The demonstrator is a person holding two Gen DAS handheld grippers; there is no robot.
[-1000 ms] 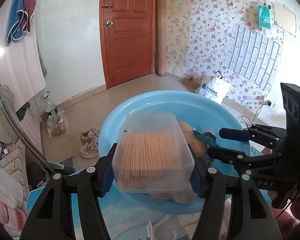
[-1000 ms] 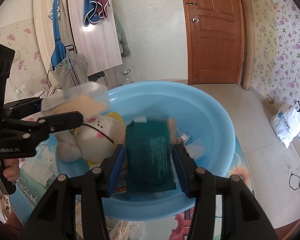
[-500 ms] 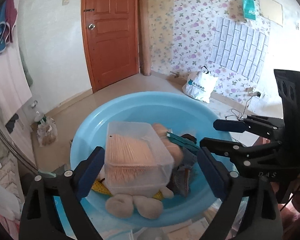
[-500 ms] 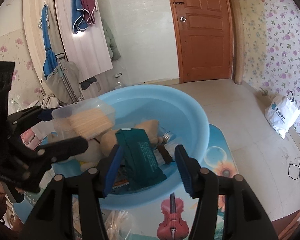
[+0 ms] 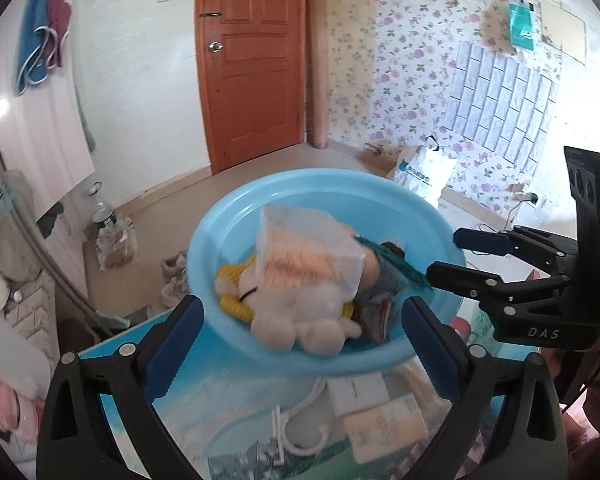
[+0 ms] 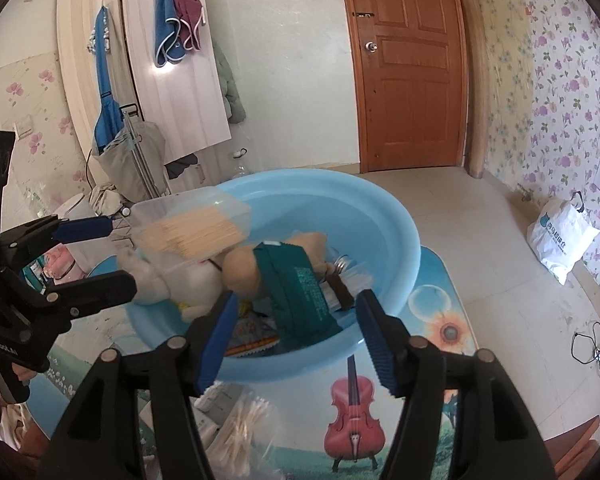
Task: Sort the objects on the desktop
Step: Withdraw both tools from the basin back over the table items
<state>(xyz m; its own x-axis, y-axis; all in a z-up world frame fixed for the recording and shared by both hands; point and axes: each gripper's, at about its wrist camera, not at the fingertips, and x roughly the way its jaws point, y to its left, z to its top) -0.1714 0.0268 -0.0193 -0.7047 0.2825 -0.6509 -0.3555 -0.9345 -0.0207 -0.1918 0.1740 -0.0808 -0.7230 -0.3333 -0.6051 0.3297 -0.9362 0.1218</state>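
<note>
In the basin: blue basin (image 5: 228, 216) on table holds everything.
Toothpick box (image 5: 304, 252): clear, tilted atop plush toy (image 5: 300, 316).
Green pouch (image 6: 300, 284): flat face only in right view, brush (image 6: 344, 284) too.
Left gripper (image 5: 302, 328): jaws just opened wide, empty.
Right gripper (image 6: 294, 336): jaws just opened, pouch lies free.

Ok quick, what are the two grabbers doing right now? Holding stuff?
Left gripper: open, empty; it just let go of the toothpick box into the blue basin.
Right gripper: open, just released the green packet.

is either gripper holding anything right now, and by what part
Nothing is held. The left gripper and right gripper have just been opening; the clear plastic toothpick box and dark green packet lie loose in the light-blue plastic basin.
</note>
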